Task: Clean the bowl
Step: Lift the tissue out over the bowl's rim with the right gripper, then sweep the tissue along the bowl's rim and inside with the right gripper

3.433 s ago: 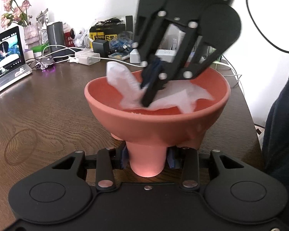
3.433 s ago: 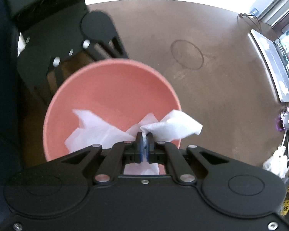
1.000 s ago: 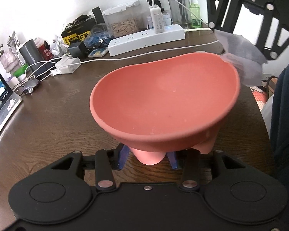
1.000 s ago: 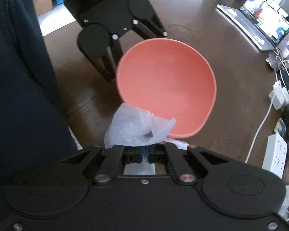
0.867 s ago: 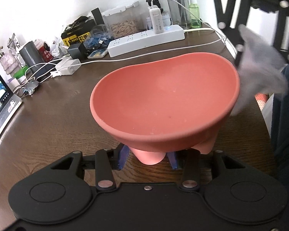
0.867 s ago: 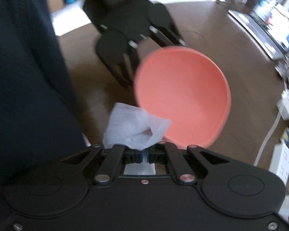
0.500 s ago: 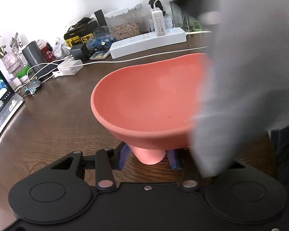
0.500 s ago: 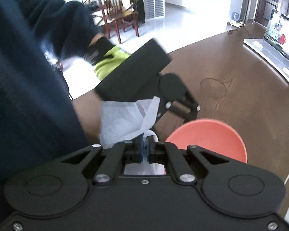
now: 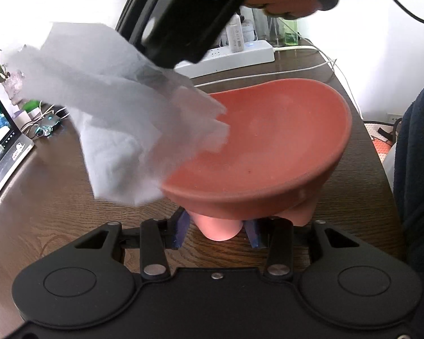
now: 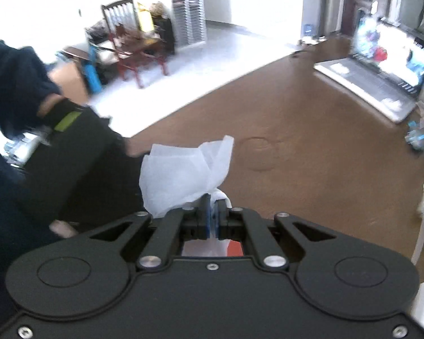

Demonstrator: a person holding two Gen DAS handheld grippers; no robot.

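Note:
A salmon-pink bowl [image 9: 268,141] with a stubby foot stands tilted in the left wrist view. My left gripper [image 9: 218,230] is shut on the bowl's foot. My right gripper [image 10: 213,214] is shut on a crumpled white tissue [image 10: 183,175]. In the left wrist view the tissue [image 9: 113,118] hangs blurred over the bowl's left rim, under the right gripper's black body [image 9: 189,14]. A sliver of the bowl [image 10: 234,248] shows below the right gripper's fingers.
The dark wooden table [image 9: 56,192] carries a laptop [image 10: 381,84] at the left, a white power strip [image 9: 240,53] with cables at the back, bottles and small clutter. The person's dark sleeve [image 9: 421,155] is at the right edge.
The right gripper has swung the tissue from the bowl's right side across to its left rim. The bowl stays held in the left gripper, inside now empty of tissue.

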